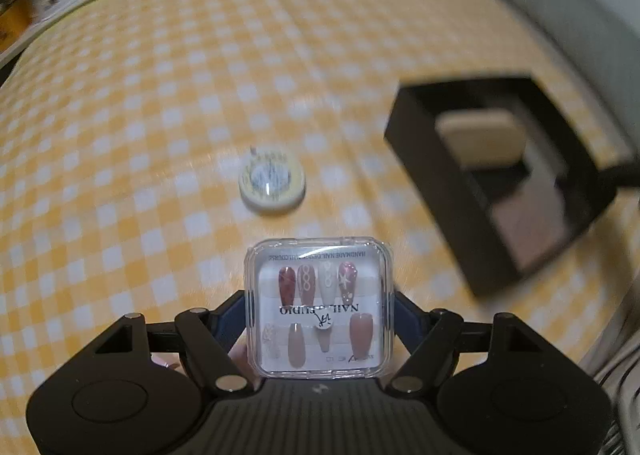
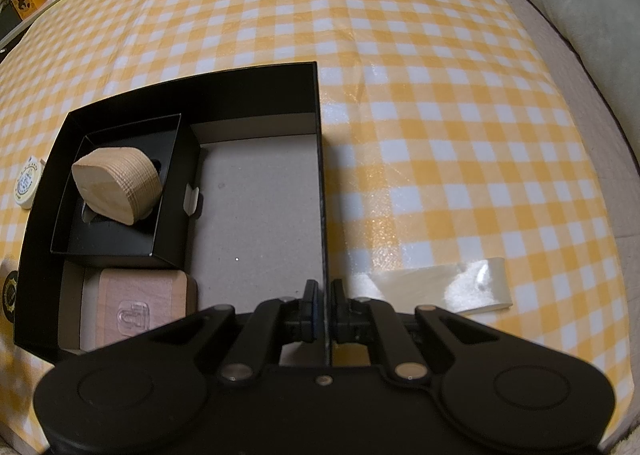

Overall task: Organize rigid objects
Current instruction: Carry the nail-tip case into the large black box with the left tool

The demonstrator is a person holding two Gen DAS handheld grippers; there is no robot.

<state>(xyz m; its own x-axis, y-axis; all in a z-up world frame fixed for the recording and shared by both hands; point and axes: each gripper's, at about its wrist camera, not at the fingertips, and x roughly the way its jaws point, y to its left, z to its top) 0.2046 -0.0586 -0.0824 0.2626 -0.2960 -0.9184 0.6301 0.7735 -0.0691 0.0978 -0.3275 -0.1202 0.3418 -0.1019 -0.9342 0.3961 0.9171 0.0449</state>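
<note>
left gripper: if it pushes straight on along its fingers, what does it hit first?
Probably the checked tablecloth. The left gripper holds the clear nail box, which would land first, short of the round tin; the black box sits off to the side. Depth is blurred.

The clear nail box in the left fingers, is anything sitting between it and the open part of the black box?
Nothing visible does. Only bare checked cloth lies between the clear nail box and the black box, whose grey floor is open. The round tin sits off to the side.
</note>
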